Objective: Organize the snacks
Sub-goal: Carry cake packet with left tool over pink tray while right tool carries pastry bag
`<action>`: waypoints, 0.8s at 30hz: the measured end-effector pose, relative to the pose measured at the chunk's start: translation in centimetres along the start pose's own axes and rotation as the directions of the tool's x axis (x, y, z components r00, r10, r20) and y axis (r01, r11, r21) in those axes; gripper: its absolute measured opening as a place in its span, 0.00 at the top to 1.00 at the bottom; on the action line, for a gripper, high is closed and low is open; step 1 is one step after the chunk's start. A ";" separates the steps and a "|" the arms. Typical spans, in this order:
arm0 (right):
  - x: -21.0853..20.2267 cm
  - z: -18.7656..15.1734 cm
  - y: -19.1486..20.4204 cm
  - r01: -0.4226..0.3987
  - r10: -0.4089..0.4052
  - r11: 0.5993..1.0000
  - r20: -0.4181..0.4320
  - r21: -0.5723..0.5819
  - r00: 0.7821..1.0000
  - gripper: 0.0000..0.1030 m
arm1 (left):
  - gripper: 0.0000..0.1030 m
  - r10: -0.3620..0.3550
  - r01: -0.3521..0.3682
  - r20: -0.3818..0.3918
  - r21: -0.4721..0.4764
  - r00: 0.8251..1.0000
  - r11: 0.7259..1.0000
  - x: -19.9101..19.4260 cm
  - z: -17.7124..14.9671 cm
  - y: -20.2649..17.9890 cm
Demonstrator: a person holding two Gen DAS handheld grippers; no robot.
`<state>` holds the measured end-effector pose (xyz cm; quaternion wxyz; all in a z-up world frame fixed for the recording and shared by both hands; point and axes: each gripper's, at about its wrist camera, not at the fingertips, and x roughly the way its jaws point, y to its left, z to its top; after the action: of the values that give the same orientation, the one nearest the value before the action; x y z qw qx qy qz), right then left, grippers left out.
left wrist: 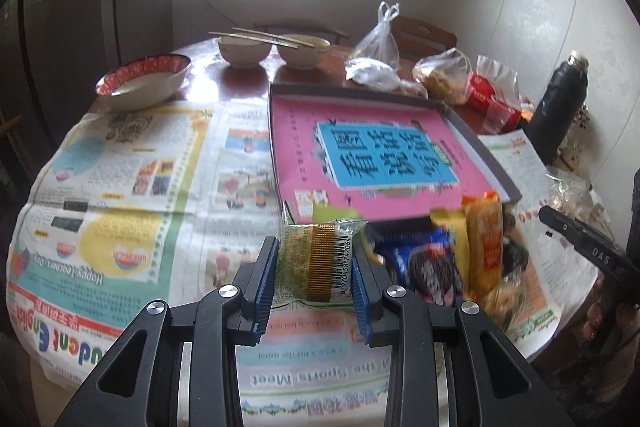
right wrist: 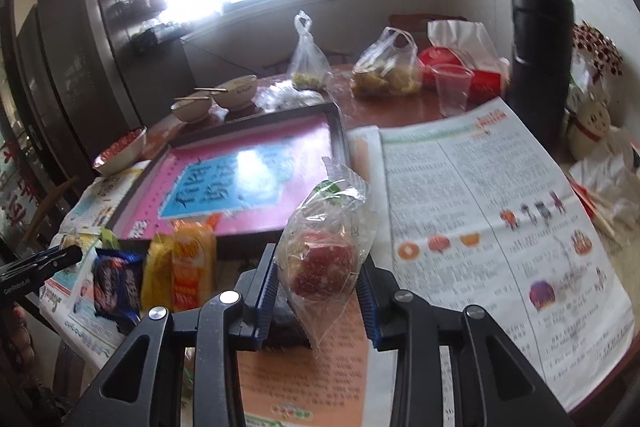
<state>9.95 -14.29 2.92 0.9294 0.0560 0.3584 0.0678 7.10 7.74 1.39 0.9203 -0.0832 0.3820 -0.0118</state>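
My left gripper (left wrist: 315, 263) is shut on a green snack packet (left wrist: 316, 259) with a barcode, held just above the newspaper. My right gripper (right wrist: 318, 275) is shut on a clear-wrapped red snack (right wrist: 326, 259), also lifted off the table. A blue packet (left wrist: 424, 267) and an orange packet (left wrist: 486, 243) lie in a small pile to the right of the left gripper; they appear again as the blue packet (right wrist: 118, 287) and orange packet (right wrist: 192, 267) left of the right gripper. Behind the pile lies a dark tray (left wrist: 502, 173) lined with a pink and blue sheet, seen also as the tray (right wrist: 338, 131).
Newspapers (left wrist: 120, 167) cover the round table. Bowls with chopsticks (left wrist: 244, 49) and a red-rimmed bowl (left wrist: 144, 83) stand at the back left. Plastic bags (right wrist: 386, 71), a red tissue pack (right wrist: 476, 67), a clear cup (right wrist: 452, 89) and a black flask (right wrist: 540, 39) crowd the back right.
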 end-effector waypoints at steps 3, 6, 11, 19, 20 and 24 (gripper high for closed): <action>0.5 1.1 0.6 -0.012 0.012 1.000 0.011 -0.025 1.000 0.64 | 0.66 0.006 -0.006 0.020 -0.005 1.000 1.000 0.2 1.1 -0.1; 1.3 2.4 0.7 -0.018 0.019 0.999 0.020 -0.033 1.000 0.64 | 0.66 0.006 -0.005 0.030 -0.013 1.000 1.000 0.7 2.2 -0.4; 2.5 3.9 0.9 -0.033 0.034 0.998 0.027 -0.052 0.999 0.64 | 0.66 0.003 -0.002 0.039 -0.020 0.999 1.000 1.9 3.8 -1.0; 5.5 4.9 1.4 -0.059 0.058 0.995 -0.019 -0.080 0.998 0.64 | 0.66 0.004 -0.004 0.009 -0.022 1.000 1.000 4.6 5.1 -1.7; 5.9 4.8 1.4 -0.061 0.059 0.995 -0.028 -0.079 0.998 0.64 | 0.66 0.000 0.000 0.004 -0.022 1.000 1.000 5.0 5.3 -1.8; 7.1 4.6 1.4 -0.065 0.059 0.994 -0.062 -0.087 0.996 0.64 | 0.66 -0.003 0.003 -0.015 -0.015 1.000 1.000 6.2 5.7 -2.2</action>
<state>18.19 -12.02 1.83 0.9173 0.0236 0.3807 0.1142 15.62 5.88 1.33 0.9167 -0.0905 0.3890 -0.0110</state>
